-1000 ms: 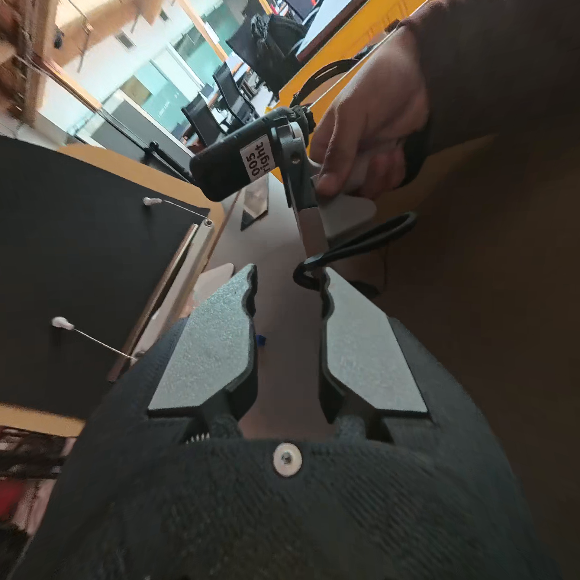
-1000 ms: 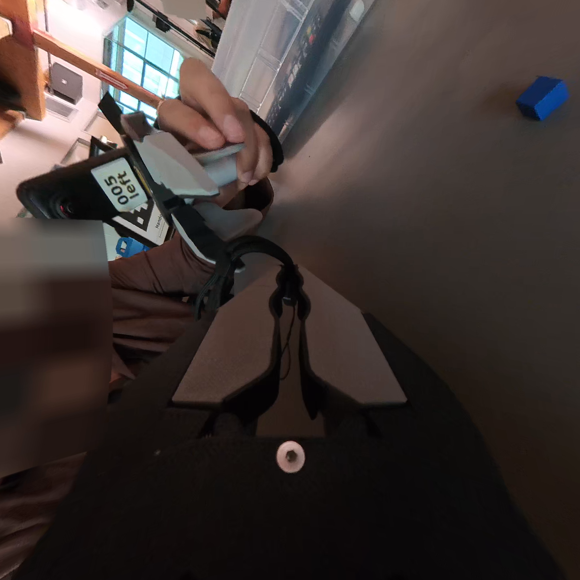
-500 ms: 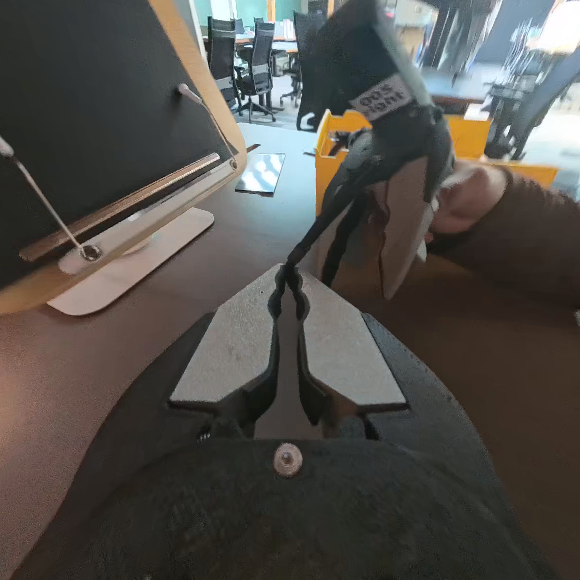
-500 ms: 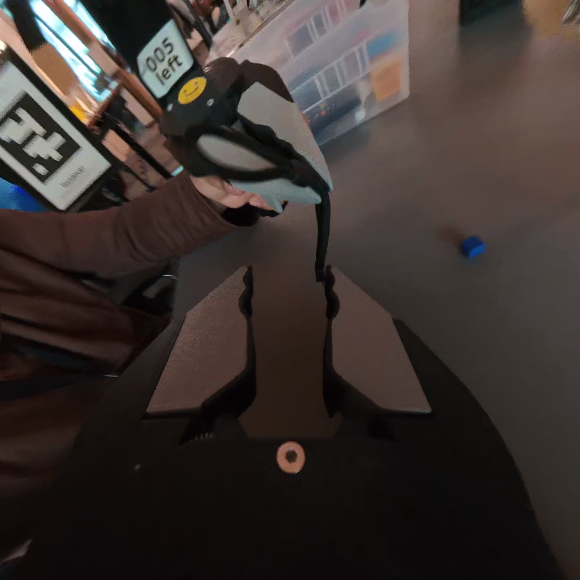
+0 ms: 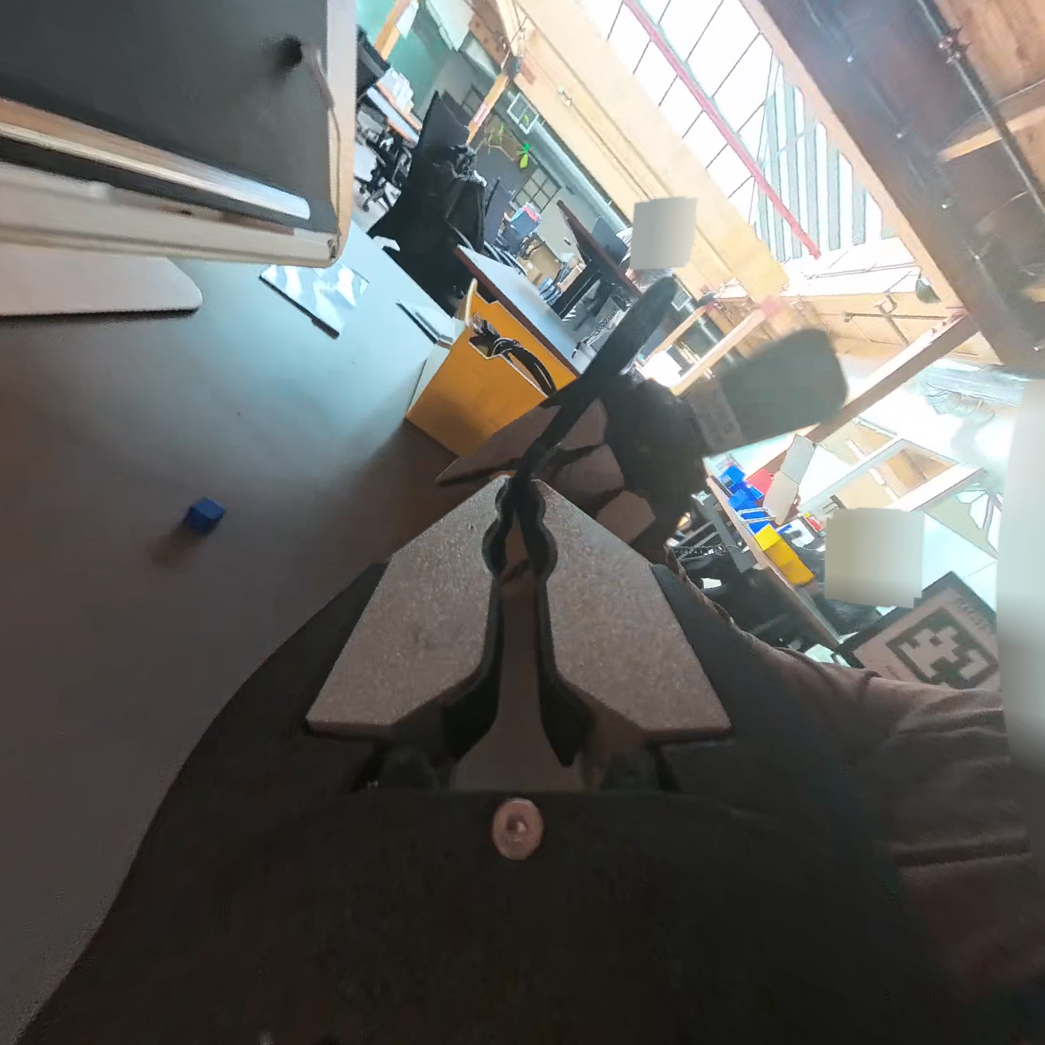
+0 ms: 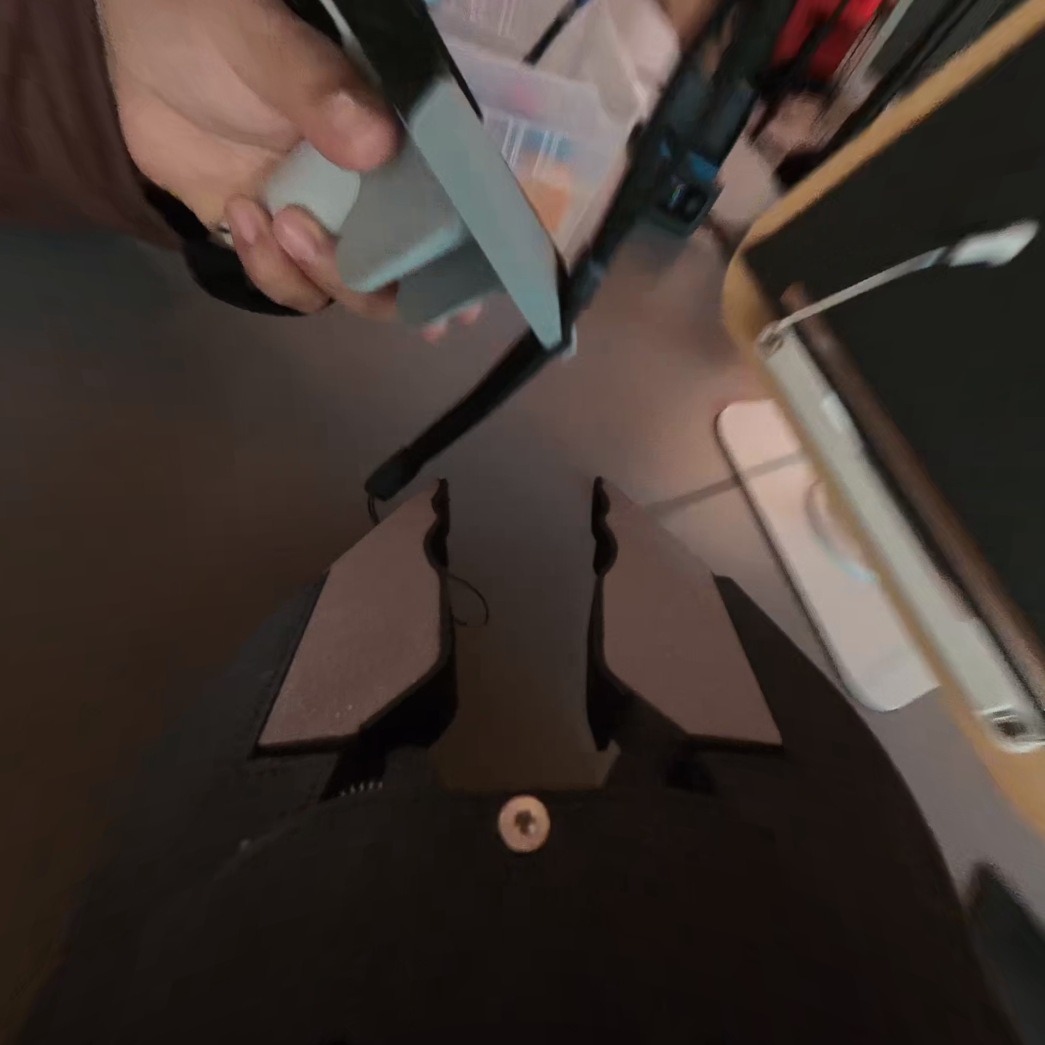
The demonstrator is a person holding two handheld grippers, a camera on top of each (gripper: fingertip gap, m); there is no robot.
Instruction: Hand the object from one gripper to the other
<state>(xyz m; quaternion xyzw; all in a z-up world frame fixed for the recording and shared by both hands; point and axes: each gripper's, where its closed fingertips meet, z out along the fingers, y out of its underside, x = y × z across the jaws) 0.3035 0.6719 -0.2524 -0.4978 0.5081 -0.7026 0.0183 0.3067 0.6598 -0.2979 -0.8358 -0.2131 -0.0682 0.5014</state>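
Left tongs (image 5: 517,512) are clenched on the black strap (image 5: 610,362), pinching it right at the tips so the rest loops up free. Right tongs (image 6: 517,497) are released, jaws wide with nothing between them; the strap's loose end hangs just beside their left finger. So I'd say the handoff is basically done. Blue cube (image 5: 203,514) sits alone on the tabletop (image 5: 169,407).

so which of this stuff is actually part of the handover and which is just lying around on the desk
Part of the job:
- black strap, pinched at the fingers of the left gripper
- right gripper, fingers apart and holding nothing

Just lying about:
- small blue cube on the table
- yellow bin
- black board on a white stand
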